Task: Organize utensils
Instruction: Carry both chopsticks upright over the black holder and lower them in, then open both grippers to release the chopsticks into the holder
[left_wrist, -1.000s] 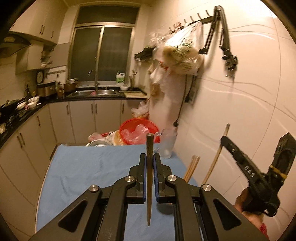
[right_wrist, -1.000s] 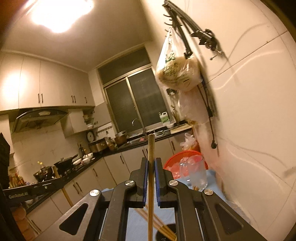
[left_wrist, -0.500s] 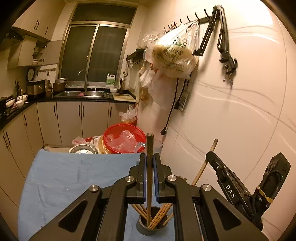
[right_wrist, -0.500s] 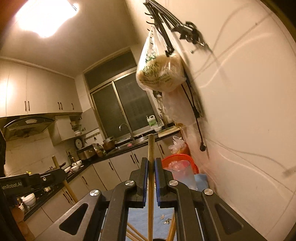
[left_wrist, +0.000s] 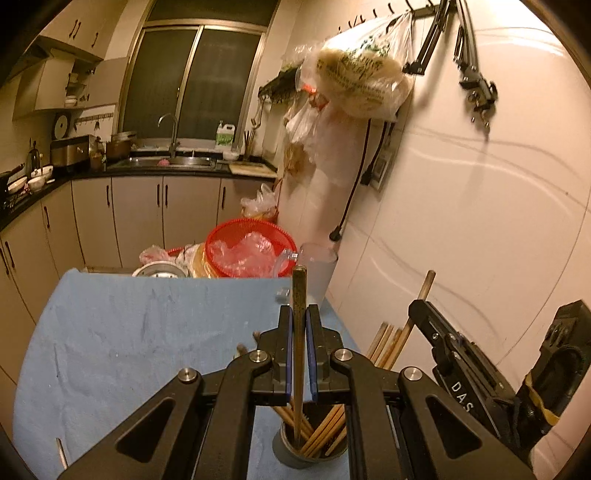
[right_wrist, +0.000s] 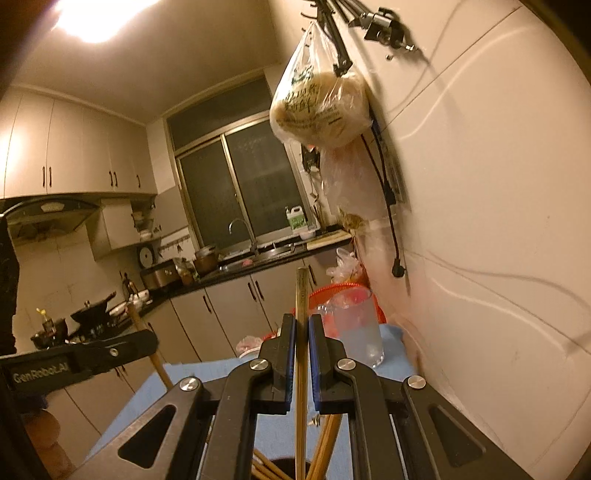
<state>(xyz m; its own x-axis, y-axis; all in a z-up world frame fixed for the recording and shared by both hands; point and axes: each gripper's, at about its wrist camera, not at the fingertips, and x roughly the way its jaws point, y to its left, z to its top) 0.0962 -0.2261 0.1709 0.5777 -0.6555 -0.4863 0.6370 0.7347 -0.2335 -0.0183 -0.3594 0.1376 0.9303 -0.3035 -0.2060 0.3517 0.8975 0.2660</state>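
My left gripper (left_wrist: 300, 314) is shut on a dark wooden chopstick (left_wrist: 299, 354) held upright, whose lower tip reaches into a grey cup holder (left_wrist: 291, 456) with several chopsticks leaning in it. My right gripper (right_wrist: 302, 321) is shut on a lighter chopstick (right_wrist: 301, 350), also upright, above the holder's dark rim (right_wrist: 284, 463). In the left wrist view the right gripper (left_wrist: 419, 308) stands to the right of the holder with its chopstick (left_wrist: 424, 288) sticking up. In the right wrist view the left gripper (right_wrist: 151, 341) shows at the left.
A blue cloth (left_wrist: 129, 332) covers the table. At its far end are a red basket (left_wrist: 251, 251), a clear plastic jug (left_wrist: 317, 269) and a metal bowl (left_wrist: 160, 269). The white wall (left_wrist: 480, 221) runs close along the right, with a bag (left_wrist: 362, 81) hanging above.
Both grippers have come down and closer to the holder. The holder rose into the left wrist view, and the left chopstick's tip now sits inside it. Both grips stayed shut.
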